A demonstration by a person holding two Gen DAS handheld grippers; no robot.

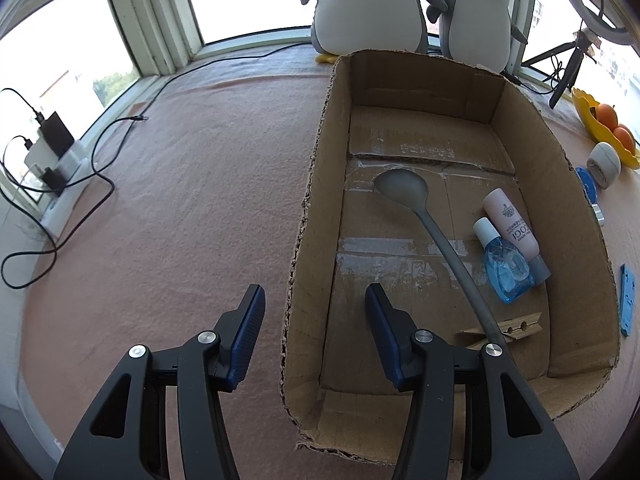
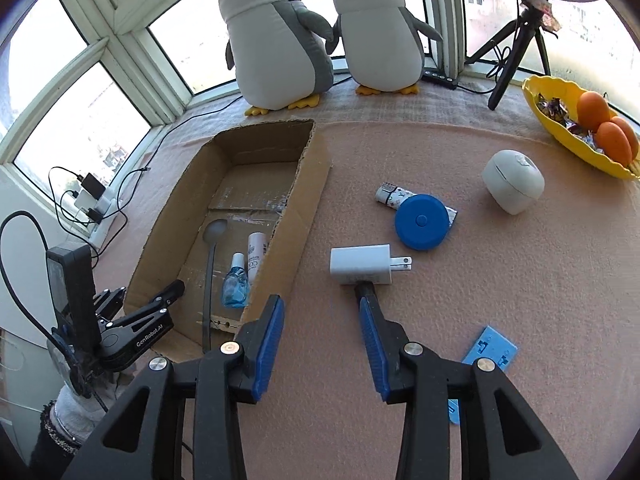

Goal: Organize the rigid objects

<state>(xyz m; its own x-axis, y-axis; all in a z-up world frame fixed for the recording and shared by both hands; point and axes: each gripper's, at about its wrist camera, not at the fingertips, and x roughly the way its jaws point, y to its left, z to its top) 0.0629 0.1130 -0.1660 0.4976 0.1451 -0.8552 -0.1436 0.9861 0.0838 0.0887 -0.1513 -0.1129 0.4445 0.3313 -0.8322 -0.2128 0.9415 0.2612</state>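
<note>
Right tool (image 2: pixel 320 328) gaping and empty short of white charger (image 2: pixel 362 269), left tool (image 1: pixel 314 320) likewise wide and empty astride box (image 1: pixel 316 184) wall; next, closing on charger for boxing.

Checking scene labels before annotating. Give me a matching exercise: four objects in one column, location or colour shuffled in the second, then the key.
Objects:
1. grey ladle
2. white charger
3. oranges
4. tape measure

Descriptions:
A. in the yellow dish
B. round and blue, lying partly on a small printed tube
C. inside the cardboard box
D. on the pink cloth, just ahead of the right gripper

Pairs: 1-C, 2-D, 3-A, 4-B
</note>
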